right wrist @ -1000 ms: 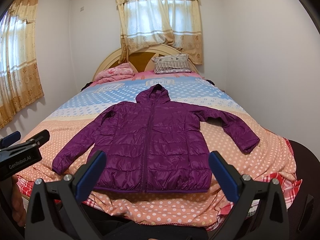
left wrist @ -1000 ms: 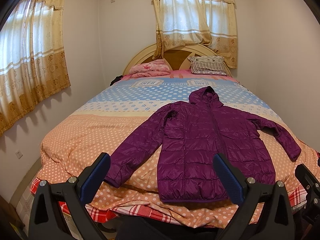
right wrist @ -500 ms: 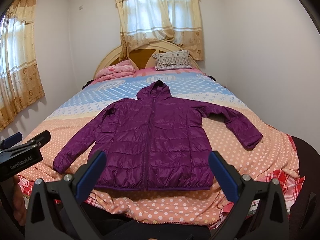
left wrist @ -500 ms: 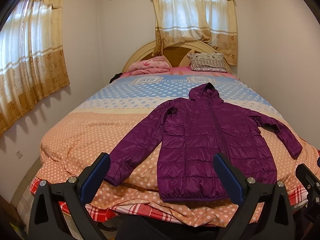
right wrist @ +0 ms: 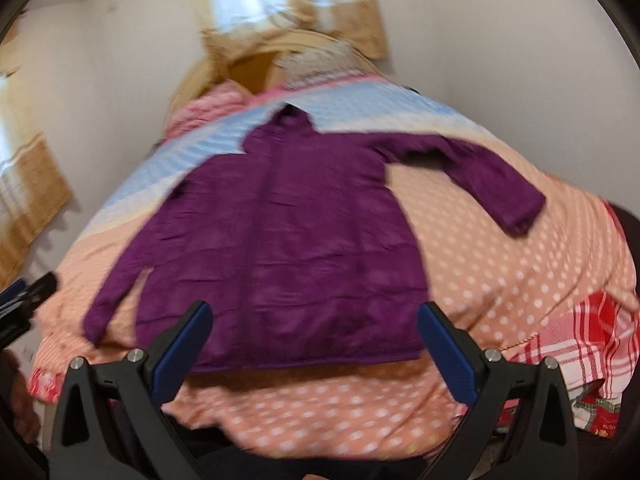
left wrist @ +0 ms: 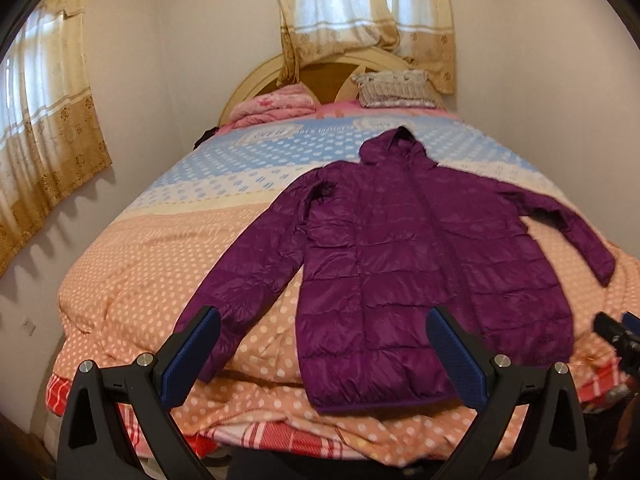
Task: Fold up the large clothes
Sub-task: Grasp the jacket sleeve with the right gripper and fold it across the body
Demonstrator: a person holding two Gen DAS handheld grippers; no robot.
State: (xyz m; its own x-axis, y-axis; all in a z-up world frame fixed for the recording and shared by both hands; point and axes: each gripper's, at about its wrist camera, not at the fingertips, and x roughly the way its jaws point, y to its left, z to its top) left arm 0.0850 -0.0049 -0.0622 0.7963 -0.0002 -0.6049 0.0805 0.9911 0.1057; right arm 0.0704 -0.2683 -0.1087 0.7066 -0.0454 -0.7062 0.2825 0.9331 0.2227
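Your purple hooded puffer jacket point(left wrist: 420, 264) lies flat and front-up on the polka-dot duvet point(left wrist: 152, 264), hood toward the headboard point(left wrist: 256, 80), hem near the foot edge, zip closed as far as can be seen; both sleeves angle out and down, the one on the view's left reaching almost to the foot edge, the other ending well short of it near the right side of the bed; your left gripper point(left wrist: 326, 354) hangs above the foot of the bed with fingers spread wide, nothing between the blue pads point(left wrist: 192, 356), its left pad overlapping the near sleeve's cuff in view, contact not clear; your right gripper point(right wrist: 314, 350) is likewise spread and empty over the jacket's hem; right wrist view is motion-blurred, detail poor; pink folded blanket point(left wrist: 276, 106) and a striped pillow point(left wrist: 394, 90) sit against the headboard; gold patterned curtains point(left wrist: 48, 128) on the side window and behind the bed; red plaid sheet point(right wrist: 576, 344) shows under the duvet at the near corner.
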